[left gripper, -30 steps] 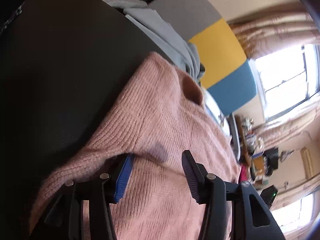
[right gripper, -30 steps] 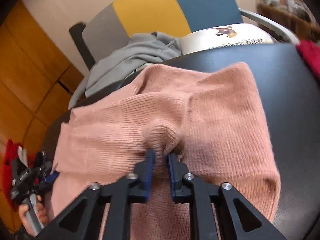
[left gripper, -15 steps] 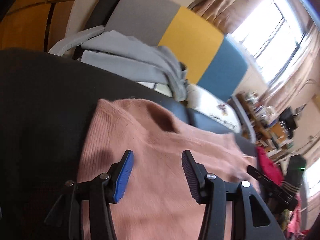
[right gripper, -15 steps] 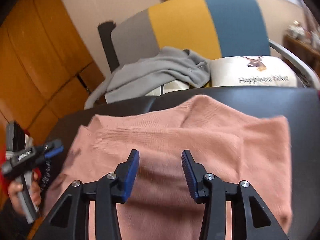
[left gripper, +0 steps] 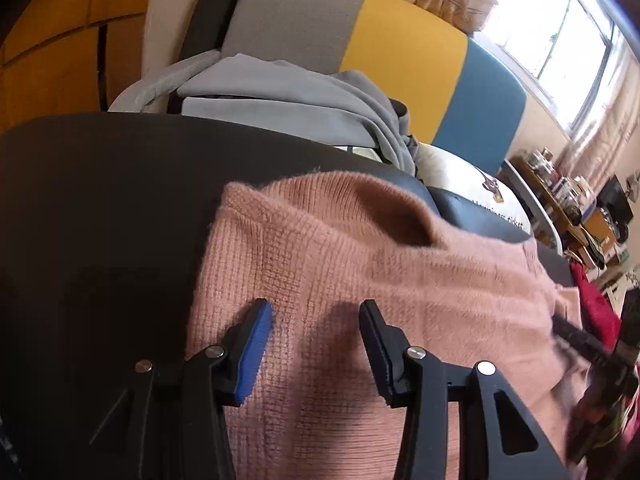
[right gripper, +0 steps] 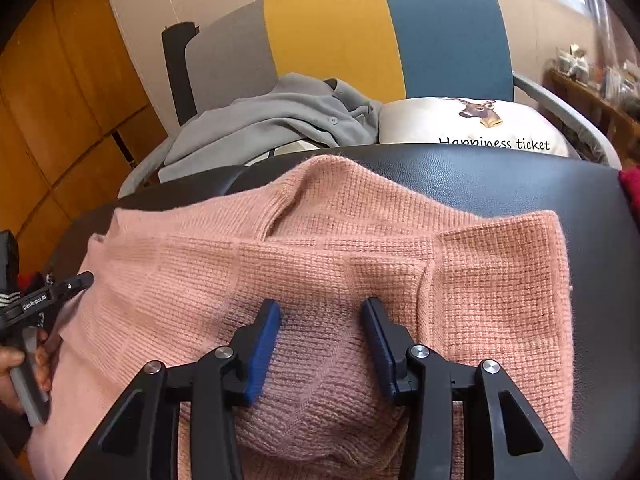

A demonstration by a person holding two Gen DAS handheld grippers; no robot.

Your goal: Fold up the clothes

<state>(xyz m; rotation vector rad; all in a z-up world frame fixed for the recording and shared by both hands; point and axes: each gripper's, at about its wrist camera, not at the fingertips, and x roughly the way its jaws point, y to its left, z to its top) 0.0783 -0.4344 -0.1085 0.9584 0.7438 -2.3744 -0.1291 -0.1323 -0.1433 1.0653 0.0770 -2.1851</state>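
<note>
The right tongs [right gripper: 320, 332] stand spread over the pink knit sweater [right gripper: 328, 264], with nothing pinched between the blue-padded fingers [right gripper: 262, 350]; a raised hump of the knit sits in the gap beneath them. The left tongs [left gripper: 314, 334] are likewise spread and hold nothing, poised above the sweater's left part, near its edge. In the right wrist view the left tongs appear at the far left, gripped by a hand [right gripper: 24, 364] beside the sweater's side.

The sweater lies folded on the black leather-like table [right gripper: 520, 184], its neckline pointing away toward the chair, an upper layer lapped across the body. Part of it reaches the table's left edge.

Beyond the table stands a chair [right gripper: 360, 32] with a grey, yellow and blue back. On its seat lie a crumpled grey garment [right gripper: 280, 120] and a white cushion [right gripper: 472, 128] printed with a deer head and the words "Happiness ticket". A red cloth [left gripper: 596, 304] shows at the table's right side.
</note>
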